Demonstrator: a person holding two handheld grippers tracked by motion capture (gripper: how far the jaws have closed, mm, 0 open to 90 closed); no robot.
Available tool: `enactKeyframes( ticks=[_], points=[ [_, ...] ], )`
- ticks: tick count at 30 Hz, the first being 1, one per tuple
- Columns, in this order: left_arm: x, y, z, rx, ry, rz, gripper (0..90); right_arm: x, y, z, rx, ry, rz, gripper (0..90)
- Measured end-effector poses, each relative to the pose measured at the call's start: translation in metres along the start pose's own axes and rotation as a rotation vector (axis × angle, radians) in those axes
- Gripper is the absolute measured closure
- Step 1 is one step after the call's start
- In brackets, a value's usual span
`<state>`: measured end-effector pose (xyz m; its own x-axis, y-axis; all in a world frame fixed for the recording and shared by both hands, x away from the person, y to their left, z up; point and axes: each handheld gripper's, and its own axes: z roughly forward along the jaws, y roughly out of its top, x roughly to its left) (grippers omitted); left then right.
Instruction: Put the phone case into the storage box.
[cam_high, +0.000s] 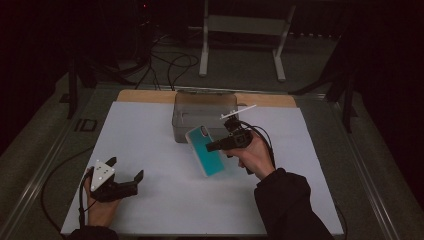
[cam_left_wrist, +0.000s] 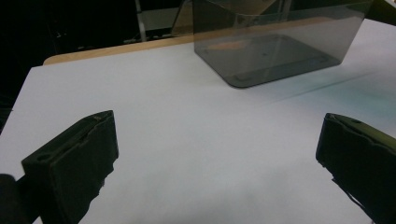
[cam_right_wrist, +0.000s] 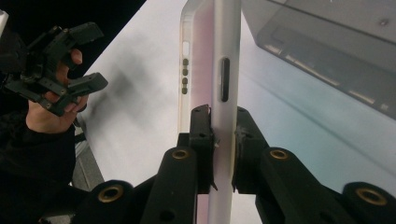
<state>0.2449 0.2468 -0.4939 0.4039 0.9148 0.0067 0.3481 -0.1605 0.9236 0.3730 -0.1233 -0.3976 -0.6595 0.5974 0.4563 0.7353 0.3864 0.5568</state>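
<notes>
The right claw (cam_high: 216, 145) was clamped on a phone (cam_high: 206, 150), its two black jaws pressing the slim sides. The phone wore a teal case with a pale, frosted rim; along its edge sat a dark slot and a row of small holes (cam_right_wrist: 185, 76). It hung tilted above the white surface (cam_high: 165, 200), just in front of the smoky clear box (cam_high: 202, 107). The left claw (cam_high: 126, 172) rested well to the left of the box, jaws spread wide with nothing between them.
</notes>
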Motion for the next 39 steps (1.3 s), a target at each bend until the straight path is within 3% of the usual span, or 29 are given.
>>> enactKeyframes(
  ticks=[39],
  points=[
    [-0.001,0.001,0.000,0.000,-0.001,0.002,0.1,0.003,0.041,-0.010,-0.002,-0.086,-0.014,81.9]
  ],
)
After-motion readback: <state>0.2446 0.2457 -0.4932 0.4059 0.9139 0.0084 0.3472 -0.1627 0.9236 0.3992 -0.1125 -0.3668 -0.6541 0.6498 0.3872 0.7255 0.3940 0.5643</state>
